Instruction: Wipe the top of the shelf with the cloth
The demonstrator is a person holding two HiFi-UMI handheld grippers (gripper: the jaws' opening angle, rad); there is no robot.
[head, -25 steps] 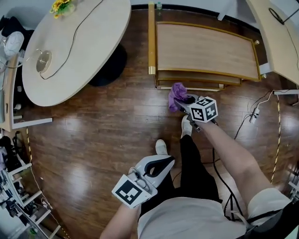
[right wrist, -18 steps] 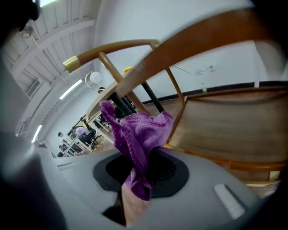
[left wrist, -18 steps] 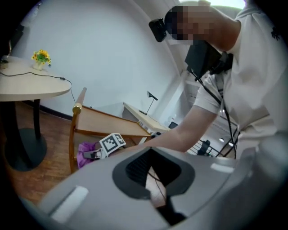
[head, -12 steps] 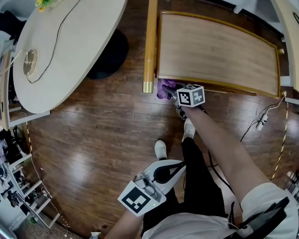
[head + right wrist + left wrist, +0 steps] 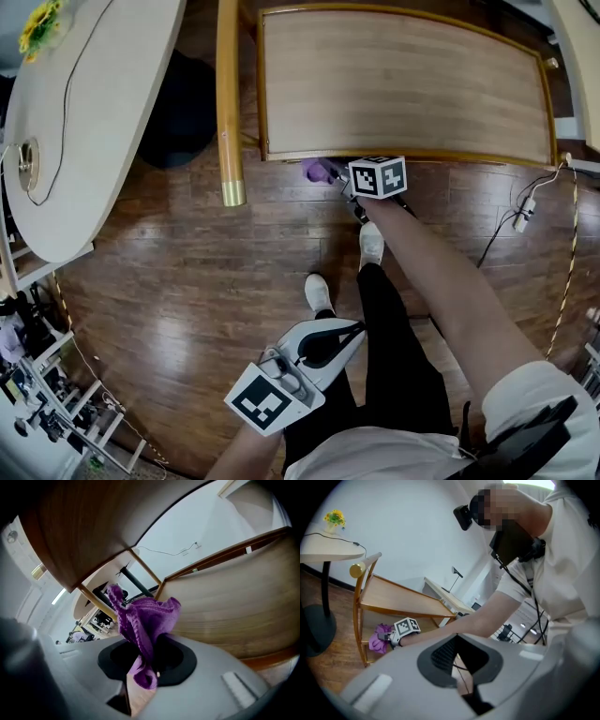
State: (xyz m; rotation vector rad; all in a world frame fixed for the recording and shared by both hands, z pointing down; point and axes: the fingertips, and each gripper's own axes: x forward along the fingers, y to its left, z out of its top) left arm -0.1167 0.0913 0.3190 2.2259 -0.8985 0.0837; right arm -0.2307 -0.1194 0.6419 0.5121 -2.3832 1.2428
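The wooden shelf top (image 5: 403,84) fills the upper middle of the head view. My right gripper (image 5: 333,174) is shut on a purple cloth (image 5: 316,170) at the shelf's front edge, left of the middle. In the left gripper view the cloth (image 5: 380,637) hangs below the top board (image 5: 403,599), at the lower tier's level. In the right gripper view the cloth (image 5: 145,616) bunches out of the jaws, with wood above and to the right of it. My left gripper (image 5: 349,327) is held low near the person's legs, shut on nothing.
A round pale table (image 5: 75,122) with a cable stands at the left. A wooden pole with a gold end (image 5: 228,103) runs along the shelf's left side. A power strip and cord (image 5: 523,214) lie at the right. White shoes (image 5: 319,292) stand on the wood floor.
The right gripper has carried the cloth up to the shelf's front edge and partly under the top. The head view has shifted over the shelf. The left gripper has hardly moved.
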